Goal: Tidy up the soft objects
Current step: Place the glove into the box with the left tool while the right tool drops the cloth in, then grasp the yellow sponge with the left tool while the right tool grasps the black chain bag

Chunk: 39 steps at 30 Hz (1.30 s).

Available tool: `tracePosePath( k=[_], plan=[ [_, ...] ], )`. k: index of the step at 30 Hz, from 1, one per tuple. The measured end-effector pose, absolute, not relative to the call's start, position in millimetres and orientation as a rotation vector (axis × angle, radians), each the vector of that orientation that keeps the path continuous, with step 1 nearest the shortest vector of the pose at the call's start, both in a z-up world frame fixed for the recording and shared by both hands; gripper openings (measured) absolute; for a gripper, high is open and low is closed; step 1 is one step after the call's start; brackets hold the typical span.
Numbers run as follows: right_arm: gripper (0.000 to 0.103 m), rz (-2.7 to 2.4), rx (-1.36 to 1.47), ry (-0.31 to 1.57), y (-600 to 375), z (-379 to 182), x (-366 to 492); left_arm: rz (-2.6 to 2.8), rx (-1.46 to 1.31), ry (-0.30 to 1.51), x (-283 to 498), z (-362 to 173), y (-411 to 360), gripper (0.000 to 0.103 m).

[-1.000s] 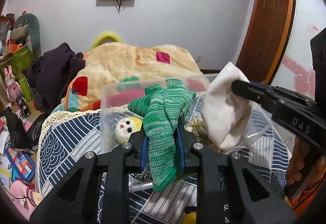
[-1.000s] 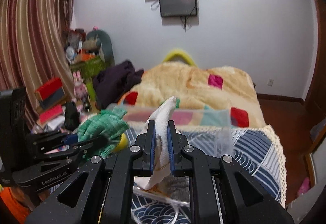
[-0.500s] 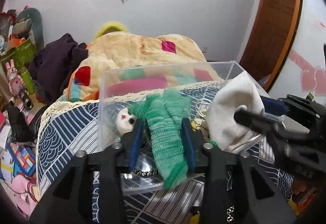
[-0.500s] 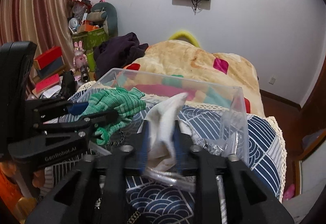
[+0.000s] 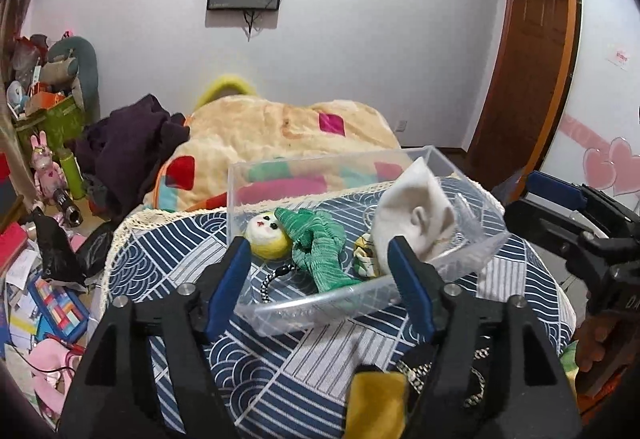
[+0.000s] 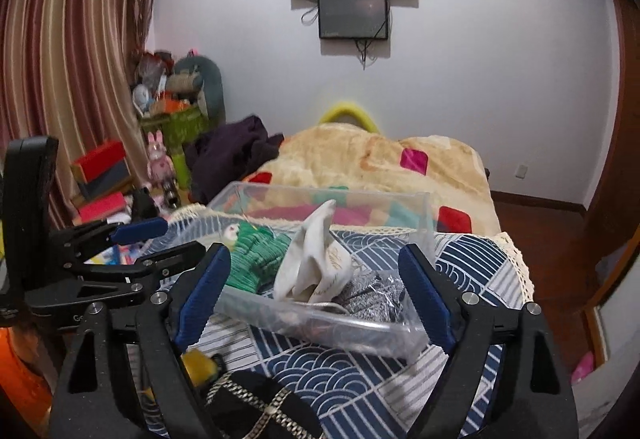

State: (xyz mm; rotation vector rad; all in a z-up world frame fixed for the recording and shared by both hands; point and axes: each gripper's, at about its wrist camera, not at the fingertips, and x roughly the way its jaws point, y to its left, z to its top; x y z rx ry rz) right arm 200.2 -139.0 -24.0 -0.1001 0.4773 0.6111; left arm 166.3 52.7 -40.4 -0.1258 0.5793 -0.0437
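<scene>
A clear plastic box stands on the blue patterned bedspread. Inside lie a green knitted cloth, a white cloth pouch, a yellow-white plush head and a black-white cord. My left gripper is open and empty just before the box's near wall. My right gripper is open and empty, its jaws astride the near wall. Each gripper shows in the other's view, the right and the left.
A yellow soft item and a black item with a chain lie on the bedspread near the grippers. A beige quilt and dark clothes lie behind the box. Clutter covers the floor at left.
Both grippers opened and let go: the green cloth and the white pouch dropped into the clear box. Both grippers have drawn back toward me.
</scene>
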Motion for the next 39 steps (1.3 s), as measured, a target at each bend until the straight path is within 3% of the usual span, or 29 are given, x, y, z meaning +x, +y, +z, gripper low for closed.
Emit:
tracePosePath(
  k=[10, 24, 27, 28, 33, 37, 39],
  plan=[
    [0.096, 0.615, -0.108, 0.492, -153, -41, 170, -0.03, -0.119, 0.595, 126, -48, 54, 0.092],
    [0.097, 0.662, -0.132, 0.805, -140, -134, 169, -0.072, -0.159, 0.754, 112, -110, 38, 0.092],
    [0.087, 0.648, -0.154, 0.778, -142, -136, 165, -0.082, -0.146, 0.778, 116, -121, 30, 0.091],
    [0.079, 0.651, -0.158, 0.773, -142, -135, 163, -0.089, -0.144, 0.785, 117, -125, 27, 0.089],
    [0.054, 0.663, -0.163, 0.759, -140, -134, 159, -0.128, -0.151, 0.812, 122, -133, 23, 0.063],
    [0.033, 0.679, -0.137, 0.759, -142, -135, 158, -0.133, -0.145, 0.814, 121, -135, 24, 0.036],
    [0.028, 0.685, -0.117, 0.761, -144, -135, 159, -0.143, -0.152, 0.812, 120, -134, 25, 0.031]
  ],
)
